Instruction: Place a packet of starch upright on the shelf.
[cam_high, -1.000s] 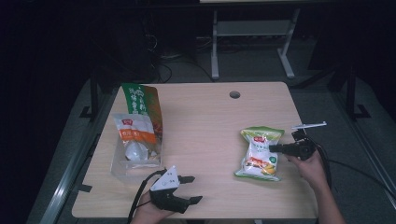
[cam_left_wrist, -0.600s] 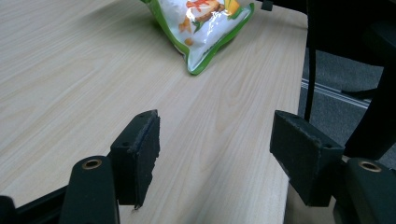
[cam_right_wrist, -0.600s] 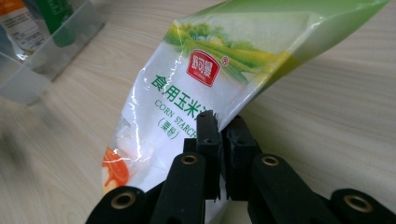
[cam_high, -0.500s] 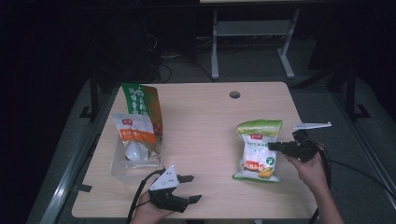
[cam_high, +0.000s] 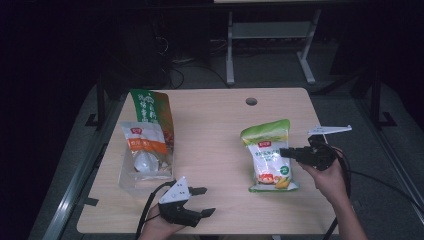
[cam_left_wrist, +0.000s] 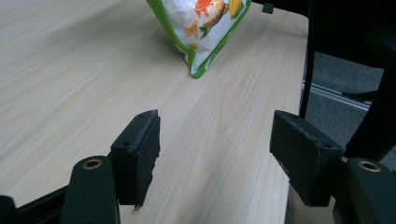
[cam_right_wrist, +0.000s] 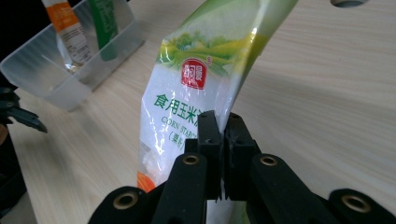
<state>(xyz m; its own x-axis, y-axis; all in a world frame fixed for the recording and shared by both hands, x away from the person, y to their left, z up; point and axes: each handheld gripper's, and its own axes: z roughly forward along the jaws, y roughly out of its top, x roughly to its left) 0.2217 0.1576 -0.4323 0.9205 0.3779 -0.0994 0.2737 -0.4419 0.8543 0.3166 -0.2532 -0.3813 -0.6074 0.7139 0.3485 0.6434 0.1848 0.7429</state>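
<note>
My right claw (cam_right_wrist: 219, 140) pinches the starch bag (cam_high: 269, 155) by its side edge, bag tilted up off the desk (cam_high: 215, 130). It looks soft, slick and bottom-heavy; I'd grip nearer the top seam. Left claw (cam_high: 200, 201) wide, empty.

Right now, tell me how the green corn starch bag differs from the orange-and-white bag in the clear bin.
The corn starch bag is pinched at its edge by the right gripper and lifted at the top; the orange-and-white bag stands untouched. The corn starch bag sits on the bare table; the orange-and-white bag sits in the clear bin. Both are soft pouches with white contents.
</note>
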